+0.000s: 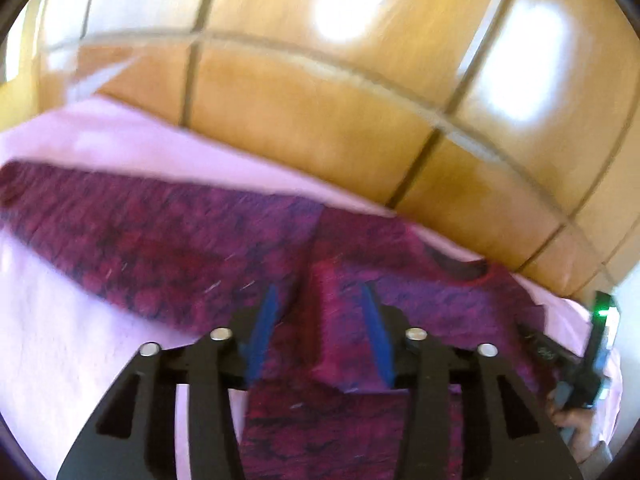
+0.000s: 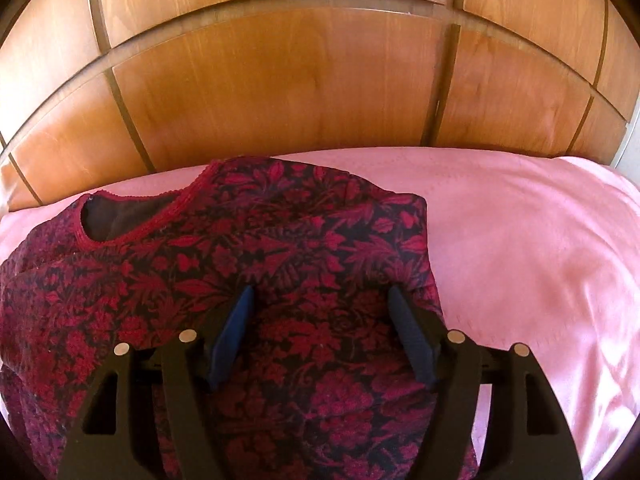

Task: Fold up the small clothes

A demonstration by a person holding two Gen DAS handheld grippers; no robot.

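Note:
A dark red top with a black floral pattern (image 2: 280,248) lies on a pink sheet, its lace-trimmed neckline (image 2: 120,220) toward the wooden headboard. My right gripper (image 2: 321,289) hovers open over the right half of the top, close to its folded right edge, with only flat cloth below the blue pads. The left wrist view is blurred. There the top (image 1: 160,240) stretches one sleeve out to the left. My left gripper (image 1: 320,287) stands open, a raised fold of the cloth lying between its fingers without being pinched.
The pink sheet (image 2: 520,260) covers a bed and spreads wide to the right of the top. A panelled wooden headboard (image 2: 280,88) rises right behind it. At the right edge of the left wrist view, a hand (image 1: 576,428) holds a black device with a green light.

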